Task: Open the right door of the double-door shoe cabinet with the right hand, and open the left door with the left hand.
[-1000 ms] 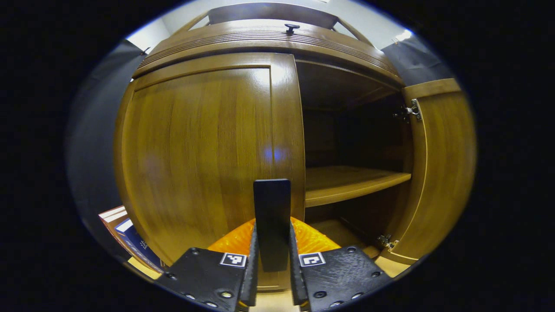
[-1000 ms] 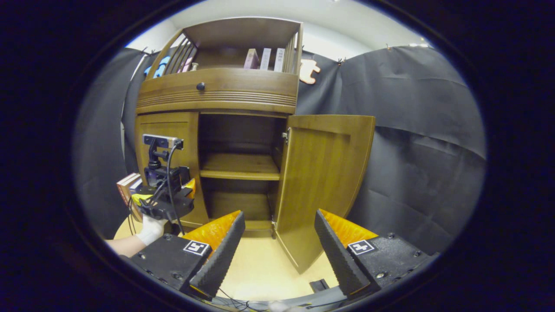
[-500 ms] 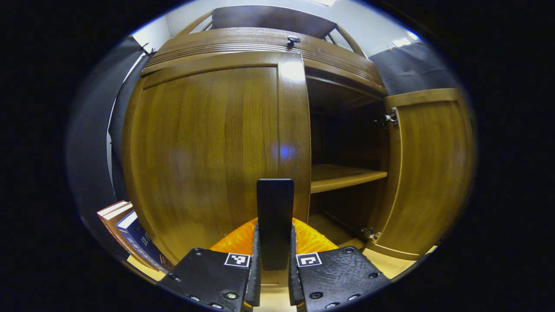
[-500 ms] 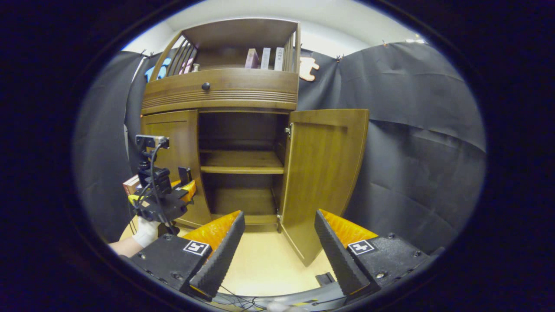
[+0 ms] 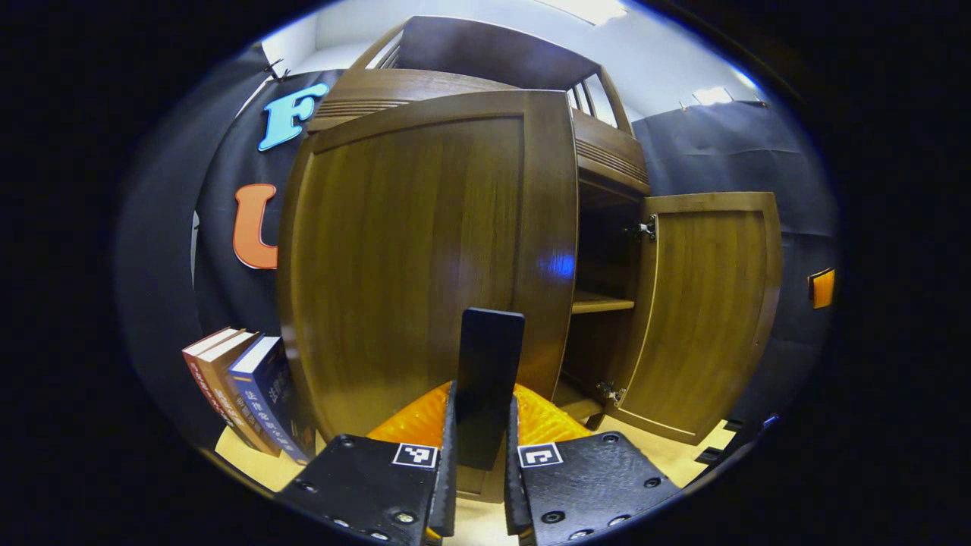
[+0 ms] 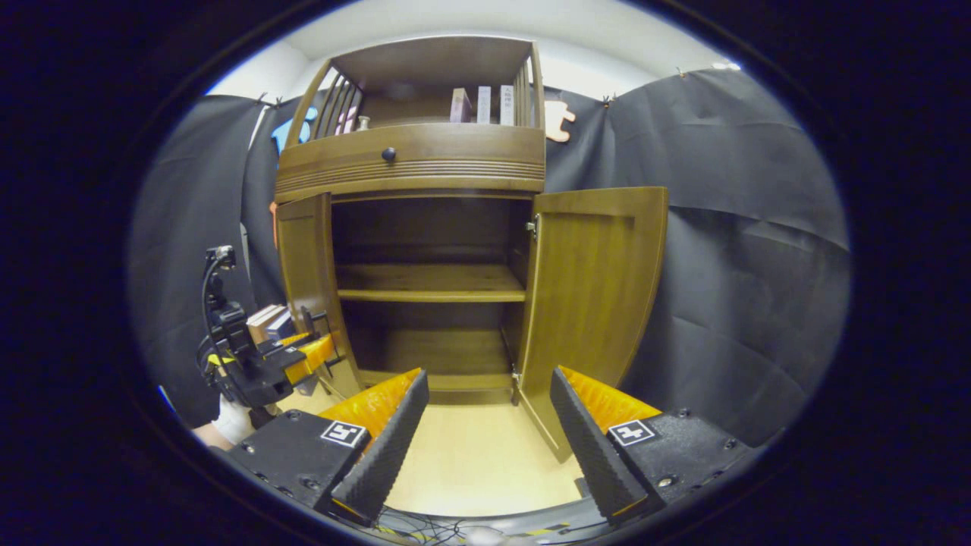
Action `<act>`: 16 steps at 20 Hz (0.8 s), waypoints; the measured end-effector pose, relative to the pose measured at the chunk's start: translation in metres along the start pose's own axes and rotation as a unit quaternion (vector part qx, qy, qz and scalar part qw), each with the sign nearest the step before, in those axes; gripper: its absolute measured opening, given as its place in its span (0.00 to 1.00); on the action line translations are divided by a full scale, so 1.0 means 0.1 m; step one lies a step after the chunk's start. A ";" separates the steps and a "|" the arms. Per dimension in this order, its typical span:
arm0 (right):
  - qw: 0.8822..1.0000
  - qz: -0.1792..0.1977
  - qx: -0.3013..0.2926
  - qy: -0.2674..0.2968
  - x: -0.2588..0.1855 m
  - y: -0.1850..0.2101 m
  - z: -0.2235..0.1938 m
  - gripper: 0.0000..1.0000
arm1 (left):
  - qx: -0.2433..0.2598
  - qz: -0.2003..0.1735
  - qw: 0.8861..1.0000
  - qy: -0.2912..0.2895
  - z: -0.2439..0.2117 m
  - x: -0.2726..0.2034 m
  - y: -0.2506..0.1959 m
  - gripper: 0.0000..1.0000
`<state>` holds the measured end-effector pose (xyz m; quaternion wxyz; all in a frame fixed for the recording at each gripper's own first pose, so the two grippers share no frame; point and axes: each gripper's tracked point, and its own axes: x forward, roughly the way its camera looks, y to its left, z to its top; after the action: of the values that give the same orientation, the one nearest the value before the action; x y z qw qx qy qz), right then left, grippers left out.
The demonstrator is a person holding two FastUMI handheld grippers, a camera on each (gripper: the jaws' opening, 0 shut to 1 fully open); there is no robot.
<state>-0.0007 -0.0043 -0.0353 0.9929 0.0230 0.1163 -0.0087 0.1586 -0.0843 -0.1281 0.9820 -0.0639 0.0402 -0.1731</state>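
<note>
With its fingers clamped on the dark handle (image 5: 485, 379), the left gripper (image 5: 479, 470) held the left door (image 5: 410, 250) swung out from the shoe cabinet (image 6: 432, 163). The right gripper (image 6: 485, 432) hung wide open and empty, short of the cabinet; beyond it the right door (image 6: 592, 280) stood fully open.

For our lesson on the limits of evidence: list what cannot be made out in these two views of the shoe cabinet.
- Left gripper view: the left door hides most of the cabinet's inside.
- Left gripper view: the black handle covers the left gripper's fingertips.
- Right gripper view: the items on the top shelf are too small to identify.
- Right gripper view: the lower compartment is too dark.
</note>
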 end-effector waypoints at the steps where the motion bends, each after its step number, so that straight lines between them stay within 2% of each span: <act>1: 1.000 0.006 0.001 0.000 0.00 0.03 -0.01 1.00 | 0.003 0.002 1.000 0.003 0.00 -0.07 0.03 0.25; 7: 0.999 0.038 0.001 -0.005 -0.02 0.20 -0.03 1.00 | 0.017 0.026 0.999 0.005 -0.01 -0.52 0.29 0.24; 8: 0.999 0.043 0.000 -0.005 -0.02 0.24 -0.04 1.00 | 0.010 0.033 0.999 0.006 -0.01 -0.61 0.35 0.32; 10: 0.999 0.053 0.000 -0.005 -0.02 0.30 -0.07 1.00 | 0.005 0.048 0.999 0.009 -0.02 -0.76 0.49 0.32; 11: 0.998 0.059 0.002 -0.005 -0.01 0.33 -0.08 1.00 | 0.015 0.055 0.998 0.007 0.00 -0.82 0.55 0.24; 12: 0.998 0.066 0.004 -0.003 -0.01 0.37 -0.09 1.00 | 0.029 0.068 0.997 0.013 -0.04 -0.77 0.64 0.24; 13: 0.997 0.071 0.006 -0.002 0.00 0.40 -0.11 1.00 | 0.040 0.075 0.996 0.010 0.00 -0.94 0.69 0.11; 15: 0.997 0.080 0.005 -0.004 -0.01 0.45 -0.12 1.00 | 0.043 0.085 0.995 0.013 -0.01 -0.97 0.79 0.11; 16: 0.996 0.084 0.003 -0.005 0.00 0.47 -0.11 1.00 | 0.037 0.095 0.995 0.015 -0.05 -1.04 0.86 0.07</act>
<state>-0.0027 0.0436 -0.0442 0.9907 0.0359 0.1087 0.0741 0.0894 0.0310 -0.1389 0.9950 -0.0210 0.0540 -0.0811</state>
